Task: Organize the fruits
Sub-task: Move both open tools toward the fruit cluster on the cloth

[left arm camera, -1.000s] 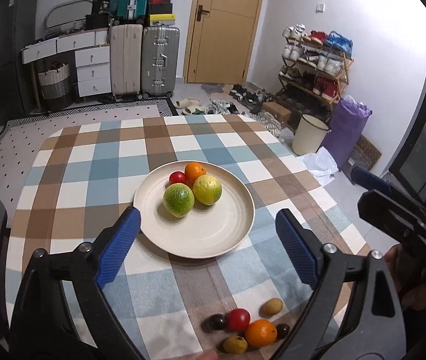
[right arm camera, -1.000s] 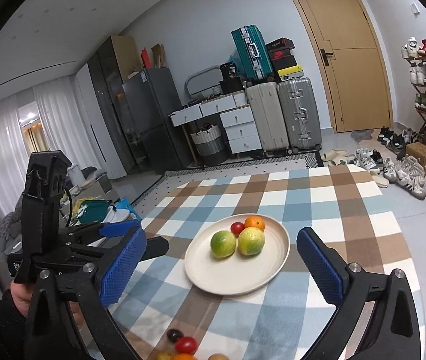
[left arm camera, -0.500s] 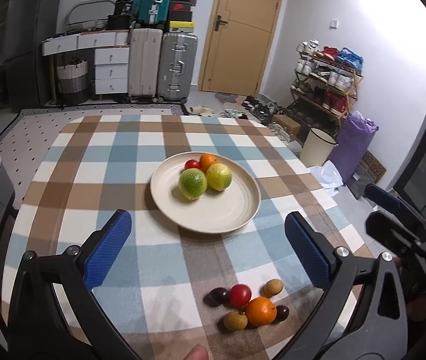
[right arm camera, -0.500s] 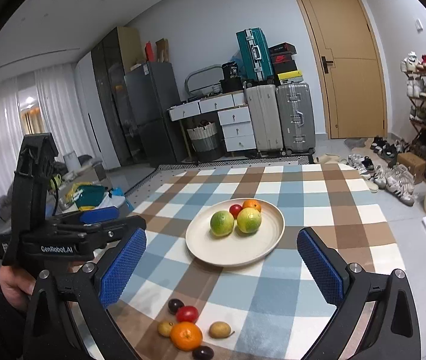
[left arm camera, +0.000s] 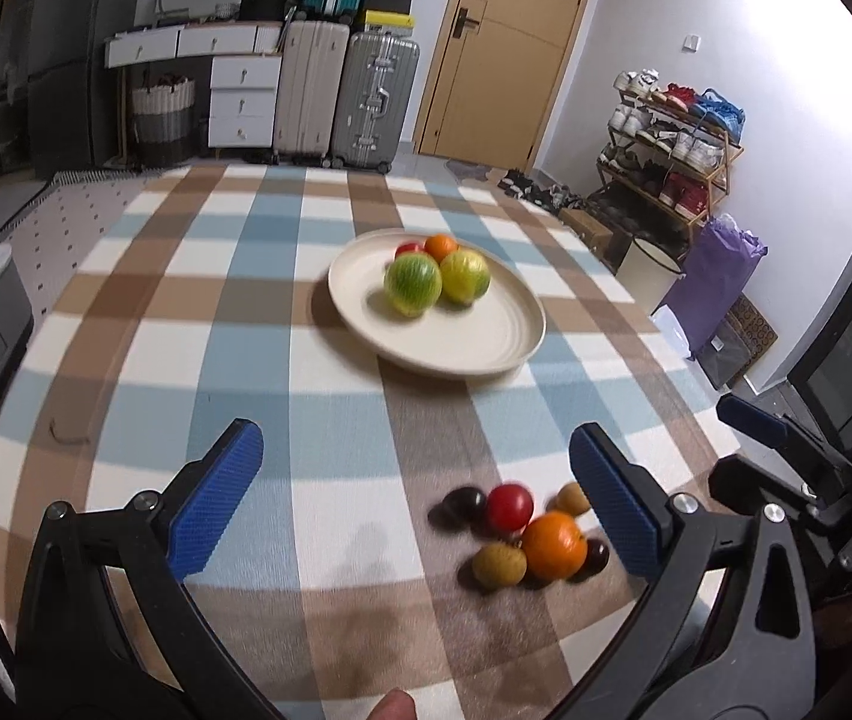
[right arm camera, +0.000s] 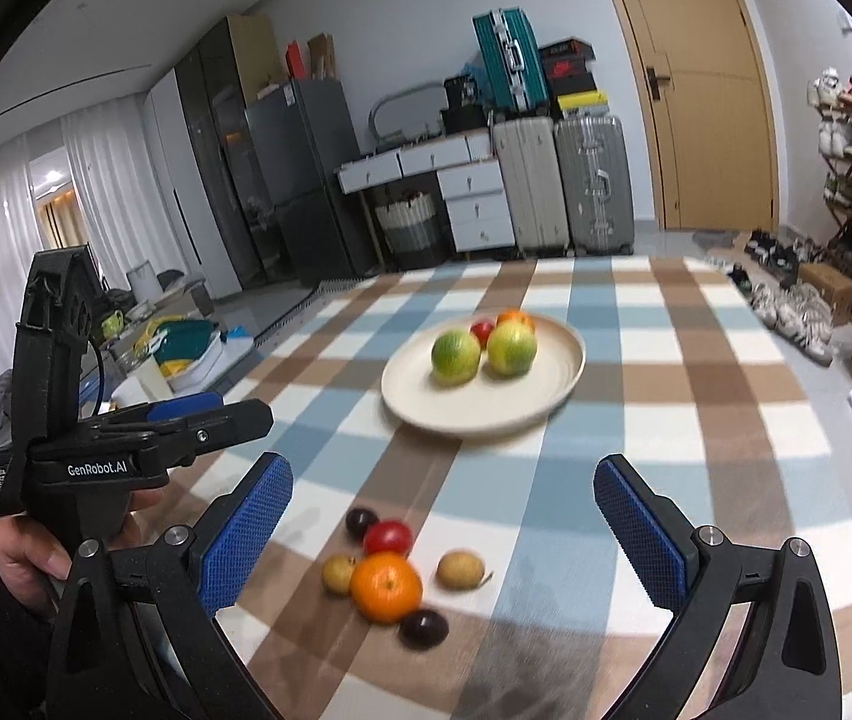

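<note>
Now we see the checked counter (left arm camera: pixel 198 324) spread wide beneath us, with the cream plate (left arm camera: pixel 486 348) toward its far middle. On that plate sit two green-yellow citrus fruits (left arm camera: pixel 413 283), touching each other, with a small orange (left arm camera: pixel 440 246) and a red fruit (left arm camera: pixel 408 249) just behind them. We hold our left tongs (left arm camera: pixel 414 495) spread wide apart and gripping nothing, above the near part of the counter. Our right tongs (right arm camera: pixel 443 519) are likewise spread wide and hold nothing. Near the front edge lies a loose cluster: an orange (right arm camera: pixel 386 587), a red tomato-like fruit (right arm camera: pixel 388 537) just behind it, two tan fruits (right arm camera: pixel 459 569) at its sides, and two dark plums (right arm camera: pixel 423 629).
</note>
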{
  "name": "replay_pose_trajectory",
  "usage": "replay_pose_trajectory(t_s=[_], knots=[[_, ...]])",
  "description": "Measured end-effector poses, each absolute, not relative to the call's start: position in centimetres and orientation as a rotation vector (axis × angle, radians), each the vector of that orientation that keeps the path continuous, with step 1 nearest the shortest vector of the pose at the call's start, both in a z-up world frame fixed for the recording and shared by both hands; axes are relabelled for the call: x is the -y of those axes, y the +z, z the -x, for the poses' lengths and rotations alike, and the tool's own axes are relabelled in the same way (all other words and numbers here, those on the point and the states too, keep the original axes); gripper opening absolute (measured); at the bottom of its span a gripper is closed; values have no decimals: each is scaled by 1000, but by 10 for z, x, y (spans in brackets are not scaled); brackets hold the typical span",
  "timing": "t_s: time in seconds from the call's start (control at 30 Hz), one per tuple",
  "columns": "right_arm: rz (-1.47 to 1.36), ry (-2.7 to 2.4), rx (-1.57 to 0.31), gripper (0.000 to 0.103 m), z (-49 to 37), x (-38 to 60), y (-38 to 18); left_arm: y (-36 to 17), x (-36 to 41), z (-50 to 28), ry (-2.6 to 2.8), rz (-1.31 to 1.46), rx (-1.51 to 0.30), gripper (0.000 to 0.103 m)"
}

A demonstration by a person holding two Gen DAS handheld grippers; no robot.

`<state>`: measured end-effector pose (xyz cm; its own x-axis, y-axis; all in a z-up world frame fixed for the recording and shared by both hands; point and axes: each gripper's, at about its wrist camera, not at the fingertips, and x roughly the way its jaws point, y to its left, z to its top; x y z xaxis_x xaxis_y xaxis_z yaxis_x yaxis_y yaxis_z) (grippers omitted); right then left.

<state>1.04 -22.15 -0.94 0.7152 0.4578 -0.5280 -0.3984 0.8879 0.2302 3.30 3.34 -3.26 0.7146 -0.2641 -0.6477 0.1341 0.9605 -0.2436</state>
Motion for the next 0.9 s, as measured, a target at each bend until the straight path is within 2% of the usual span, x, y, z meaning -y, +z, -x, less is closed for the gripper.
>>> replay_pose_trajectory(t_s=[0.27, 0.73, 0.83, 0.9], knots=[[-163, 482, -716, 103, -6, 222, -40, -61, -36, -23, -219, 194, -783, 102], [-128, 480, -784, 102, 7, 216, -73, -93, -41, -18, -233, 219, -843, 102], [-113, 481, -814, 94, 6, 212, -81, -97, -43, -19, -232, 227, -855, 102], [-102, 479, -832, 83, 5, 211, -85, -99, -44, -19, -233, 231, -858, 102]])
